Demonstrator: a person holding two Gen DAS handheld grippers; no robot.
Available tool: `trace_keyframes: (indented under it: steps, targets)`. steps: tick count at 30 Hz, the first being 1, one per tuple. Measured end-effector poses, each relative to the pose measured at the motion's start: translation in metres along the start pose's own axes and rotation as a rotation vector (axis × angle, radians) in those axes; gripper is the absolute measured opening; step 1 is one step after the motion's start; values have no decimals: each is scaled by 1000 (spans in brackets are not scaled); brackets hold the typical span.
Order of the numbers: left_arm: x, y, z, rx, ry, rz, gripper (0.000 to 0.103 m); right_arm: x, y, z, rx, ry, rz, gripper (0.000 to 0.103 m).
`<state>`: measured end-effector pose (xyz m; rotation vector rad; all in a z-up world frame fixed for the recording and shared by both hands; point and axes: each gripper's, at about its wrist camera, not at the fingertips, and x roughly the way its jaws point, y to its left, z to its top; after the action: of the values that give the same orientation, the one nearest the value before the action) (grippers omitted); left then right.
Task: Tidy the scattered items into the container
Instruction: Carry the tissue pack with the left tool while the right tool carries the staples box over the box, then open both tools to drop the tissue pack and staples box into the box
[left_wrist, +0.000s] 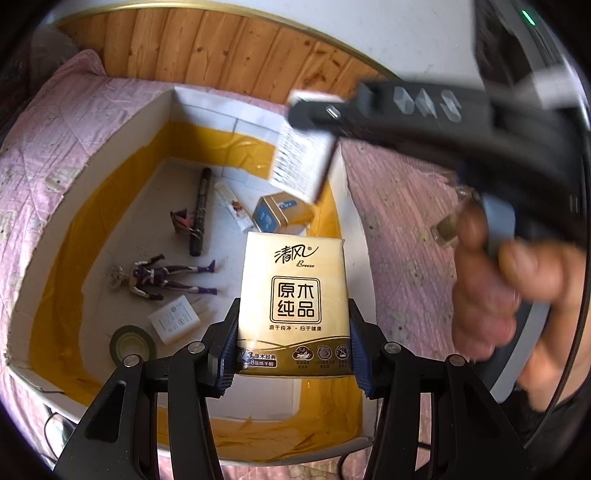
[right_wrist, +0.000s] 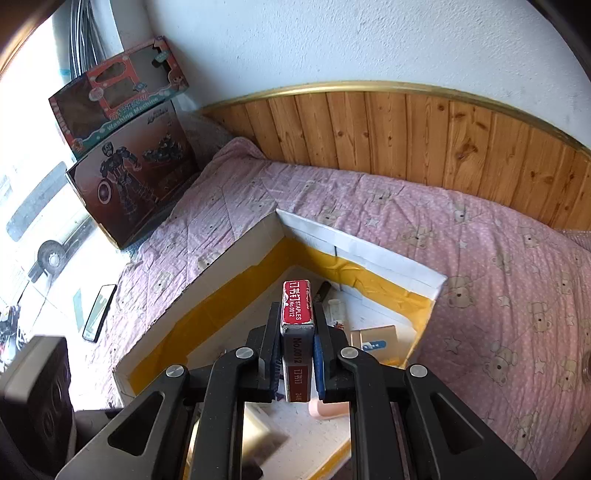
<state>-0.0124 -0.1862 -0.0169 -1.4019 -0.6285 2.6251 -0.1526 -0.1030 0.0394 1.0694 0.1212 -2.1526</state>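
Left wrist view first: we find the left gripper (left_wrist: 293, 343) clamped on a tissue pack (left_wrist: 293, 299), pads pressed to its two long sides, held upright over the near half of the box (left_wrist: 44, 243). We judge that it is held there so that it falls inside the box walls when let go.

Above the far right corner of the box, the right gripper (left_wrist: 314, 114) carries a small staple box (left_wrist: 303, 162). In the right wrist view its jaws are closed on the staple box (right_wrist: 297, 314), gripped across the narrow faces with the red label end pointing out. We judge this hold also to be for a drop inside the box, not onto the bed cover (right_wrist: 480, 258) that lies around it. A hand (left_wrist: 509, 288) grips the handle of that tool, to the right of the box.

Counted inside the box, in the left wrist view:
- one marker (left_wrist: 199, 212)
- one purple toy figure (left_wrist: 162, 277)
- one small dark toy (left_wrist: 183, 220), type unclear
- one sachet (left_wrist: 234, 206)
- one tin (left_wrist: 282, 214)
- one white block (left_wrist: 175, 323)
- one tape roll (left_wrist: 132, 343)

Two items are in the grippers, one each. Left of the box, a phone (right_wrist: 99, 312) lies on the bed cover and two toy cartons stand at the bed end. One unclear object shows at the right of the box, partly hidden by the hand.
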Motion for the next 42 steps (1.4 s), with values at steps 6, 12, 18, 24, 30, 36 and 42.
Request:
trace_keyframes:
  steps: [6,12,18,24,30,36,42]
  targets:
    - [7,-8,-7,65,18,36,53,23,10,23,-28,65,25,15]
    - [12,-22,-13,163,19,82,53,56,13,47,-11,158,82,15]
    - [21,-23,-14,199,50,102,54,90,28,61,-45,226,81,15]
    - [29,-21,-13,187,82,112,55,120,39,67,-84,269,75,17]
    - [31,-12,-11,139,108,111,57,129,26,72,-36,264,74,41]
    - [31,-13,-12,146,123,120,58,118,17,68,-22,266,81,42]
    - [21,-6,-10,113,108,147,58,90,14,62,-62,249,54,46]
